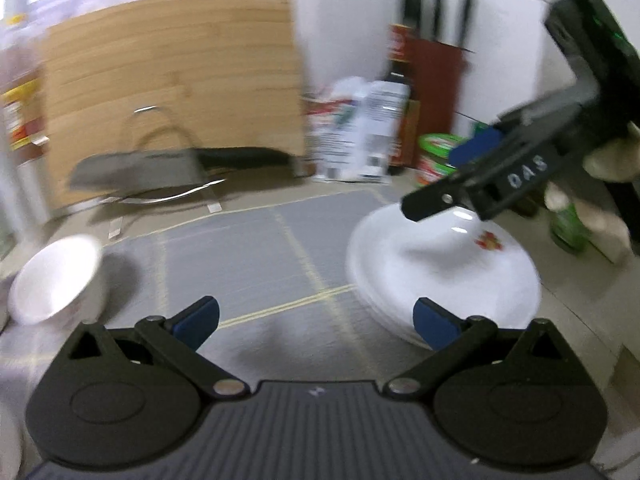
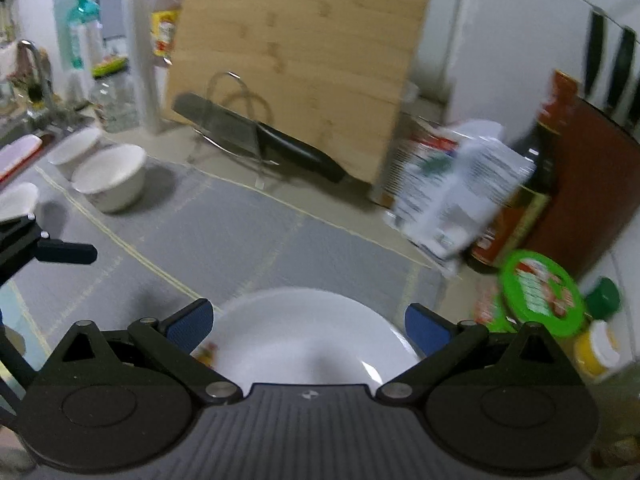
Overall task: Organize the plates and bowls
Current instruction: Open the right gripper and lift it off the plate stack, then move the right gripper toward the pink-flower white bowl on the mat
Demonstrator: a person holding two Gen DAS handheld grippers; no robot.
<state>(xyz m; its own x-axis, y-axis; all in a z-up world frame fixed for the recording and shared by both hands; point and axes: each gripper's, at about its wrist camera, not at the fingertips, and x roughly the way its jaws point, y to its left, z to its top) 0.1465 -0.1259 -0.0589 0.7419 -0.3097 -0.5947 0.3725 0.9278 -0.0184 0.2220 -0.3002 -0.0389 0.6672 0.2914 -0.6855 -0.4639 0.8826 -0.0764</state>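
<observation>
While both grippers hover over a grey gridded mat [image 1: 248, 248], the left gripper [image 1: 316, 320] and right gripper [image 2: 306, 322] gape wide, holding nothing; stacked round white plates [image 1: 440, 276] lie at four o'clock, a white ceramic bowl [image 1: 52, 280] at nine

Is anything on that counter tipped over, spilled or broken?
Nothing looks spilled or broken, though the pictures are blurred. One oddity: a large cleaver lies across the wire rack in front of the wooden board, where plates would go. The white plates and the bowls look intact.
</observation>
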